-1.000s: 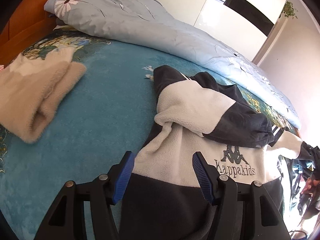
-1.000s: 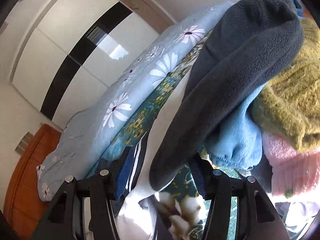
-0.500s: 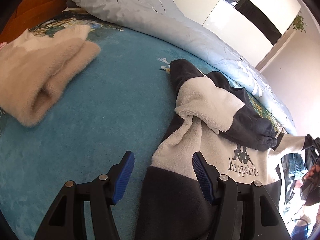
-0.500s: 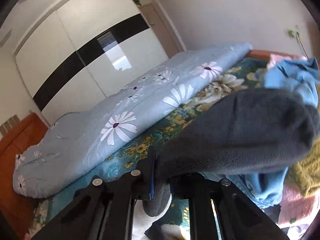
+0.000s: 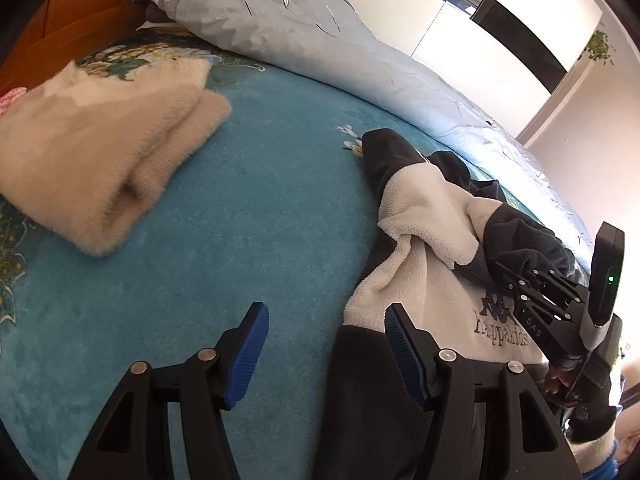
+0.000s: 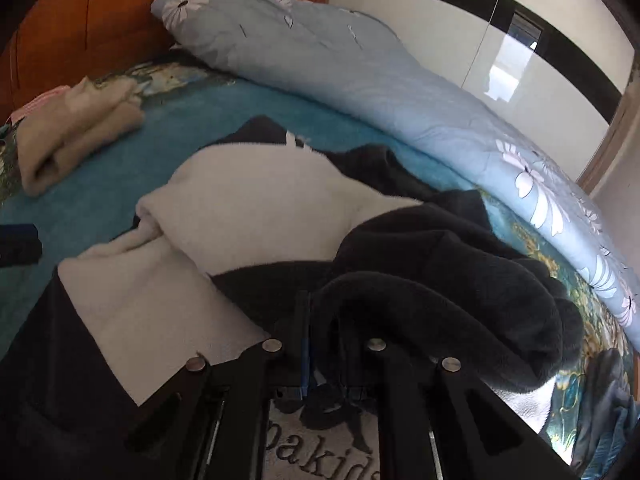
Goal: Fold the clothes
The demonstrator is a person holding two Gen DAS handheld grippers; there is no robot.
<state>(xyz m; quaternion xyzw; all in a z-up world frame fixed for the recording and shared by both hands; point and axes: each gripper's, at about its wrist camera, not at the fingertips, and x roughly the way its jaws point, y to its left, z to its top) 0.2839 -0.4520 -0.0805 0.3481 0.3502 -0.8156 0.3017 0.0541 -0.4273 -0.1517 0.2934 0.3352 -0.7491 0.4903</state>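
A black and white fleece sweater [image 5: 424, 280] with a printed logo lies on the teal bedspread [image 5: 248, 208]. My left gripper [image 5: 326, 356] hovers open over its left edge, one blue pad [image 5: 404, 356] above the fleece and the other above bare bedspread. My right gripper [image 5: 498, 266] reaches in from the right over the logo. In the right wrist view the right gripper [image 6: 306, 320] is shut on the sweater's dark sleeve [image 6: 440, 300], which drapes across the white chest [image 6: 260, 208]. A gloved hand [image 5: 588, 400] holds that gripper.
A folded beige sweater [image 5: 100, 160] lies at the left, with a pink garment [image 6: 40, 104] beside it. A light blue floral duvet [image 5: 320, 40] runs along the far side below the wooden headboard [image 6: 80, 20]. More clothes [image 6: 600, 420] lie at the right edge.
My right gripper closed on the dark sleeve and swung it from the clothes pile over onto the sweater's front. My left gripper slid left, to the sweater's left edge.
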